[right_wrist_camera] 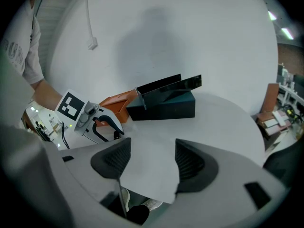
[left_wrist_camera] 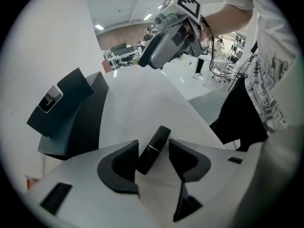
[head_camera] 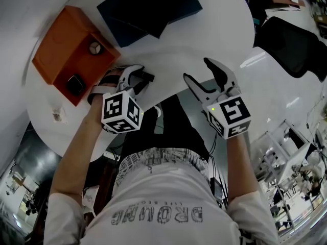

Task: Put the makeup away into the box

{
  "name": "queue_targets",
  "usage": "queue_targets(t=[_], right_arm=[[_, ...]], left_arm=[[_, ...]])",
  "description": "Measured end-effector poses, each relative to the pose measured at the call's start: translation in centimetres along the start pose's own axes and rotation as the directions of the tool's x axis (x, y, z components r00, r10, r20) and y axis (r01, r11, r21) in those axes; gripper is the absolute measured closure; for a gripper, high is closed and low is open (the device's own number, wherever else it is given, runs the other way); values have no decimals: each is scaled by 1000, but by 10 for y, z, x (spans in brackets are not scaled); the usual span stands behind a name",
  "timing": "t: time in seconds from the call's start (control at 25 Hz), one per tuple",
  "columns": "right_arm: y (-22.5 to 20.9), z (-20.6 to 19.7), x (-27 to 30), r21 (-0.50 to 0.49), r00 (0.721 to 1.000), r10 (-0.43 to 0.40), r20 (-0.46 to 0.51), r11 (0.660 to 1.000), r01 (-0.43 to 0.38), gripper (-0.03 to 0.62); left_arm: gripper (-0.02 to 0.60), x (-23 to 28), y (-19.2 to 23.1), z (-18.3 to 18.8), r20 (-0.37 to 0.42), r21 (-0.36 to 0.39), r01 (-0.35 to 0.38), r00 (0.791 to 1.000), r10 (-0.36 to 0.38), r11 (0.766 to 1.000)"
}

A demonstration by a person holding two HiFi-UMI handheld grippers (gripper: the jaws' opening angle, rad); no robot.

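Note:
A black lipstick tube lies slantwise on the white round table between the jaws of my left gripper. The left pad touches its lower end; a thin strip of table shows between the tube and the right pad. In the head view the left gripper sits near the table's front edge, right of the orange box. That box stands open, with a round compact and a dark case in it. My right gripper hovers open and empty over the table edge.
A dark blue box with a raised lid stands at the back of the table, also seen in the right gripper view. A small sachet lies near the left rim. A black chair stands off to the right.

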State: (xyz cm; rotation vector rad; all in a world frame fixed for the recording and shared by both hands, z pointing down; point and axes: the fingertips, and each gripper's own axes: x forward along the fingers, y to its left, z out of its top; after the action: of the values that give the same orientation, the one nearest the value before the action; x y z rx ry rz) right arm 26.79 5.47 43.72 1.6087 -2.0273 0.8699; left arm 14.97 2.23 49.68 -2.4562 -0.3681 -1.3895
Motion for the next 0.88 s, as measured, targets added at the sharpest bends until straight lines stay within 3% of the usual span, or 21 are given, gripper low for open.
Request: queue_targets(t=[0.36, 0.64, 0.88], right_arm=[[7, 3, 3, -21, 1000, 6, -1, 1000, -6, 292], [17, 6, 4, -50, 1000, 4, -1, 999, -4, 292], [51, 26, 0, -96, 1000, 3, 17, 995, -1, 293]], left_arm=[[466, 0, -8, 1, 9, -12, -29, 1000, 29, 1000], [472, -15, -2, 3, 71, -91, -72, 994, 79, 993], [474, -62, 1, 7, 143, -132, -132, 978, 150, 982]])
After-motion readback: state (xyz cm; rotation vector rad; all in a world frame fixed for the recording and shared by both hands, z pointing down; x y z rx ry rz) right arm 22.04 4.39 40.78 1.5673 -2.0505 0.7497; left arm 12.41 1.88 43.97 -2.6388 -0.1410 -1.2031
